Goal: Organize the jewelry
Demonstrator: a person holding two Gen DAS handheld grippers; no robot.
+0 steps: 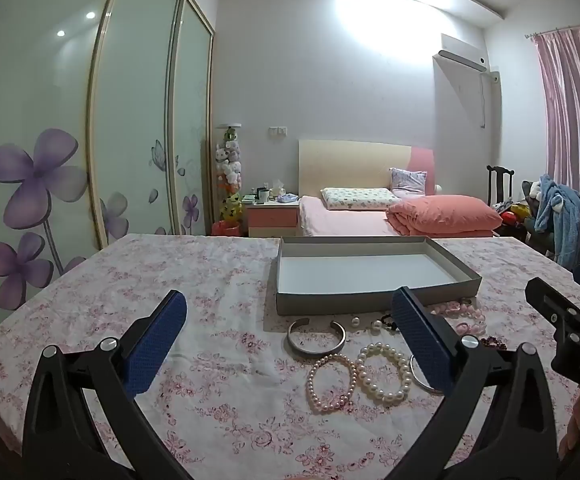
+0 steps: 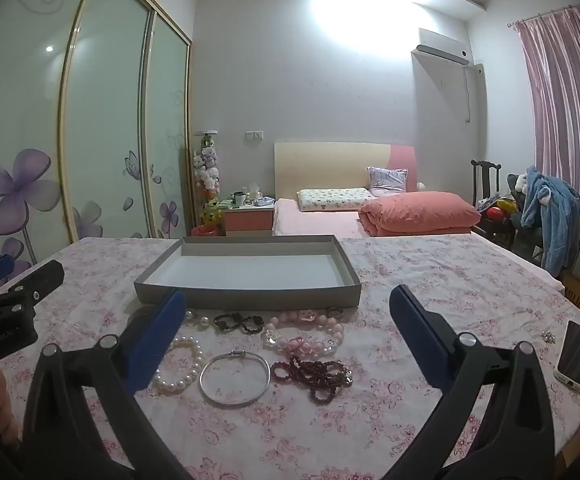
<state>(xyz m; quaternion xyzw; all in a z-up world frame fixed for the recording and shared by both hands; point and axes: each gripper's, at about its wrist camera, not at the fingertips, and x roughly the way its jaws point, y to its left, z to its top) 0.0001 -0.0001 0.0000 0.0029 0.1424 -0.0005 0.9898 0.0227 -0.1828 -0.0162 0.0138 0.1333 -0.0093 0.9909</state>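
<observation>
— Presently, how do the grippers stand?
— Left gripper [image 1: 290, 336] and right gripper [image 2: 287, 336] both gape wide, holding nothing.
— And the jewelry?
— Silver cuff [image 1: 316, 338] and pearl bracelets [image 1: 384, 372] lie between the left fingers; silver bangle [image 2: 234, 378] between the right's. Grey box [image 2: 249, 276] sits just beyond.

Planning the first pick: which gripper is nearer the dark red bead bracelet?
Right. The right gripper hangs open right over the dark red bead bracelet; the left gripper sits off to its left, above the pearls.
</observation>
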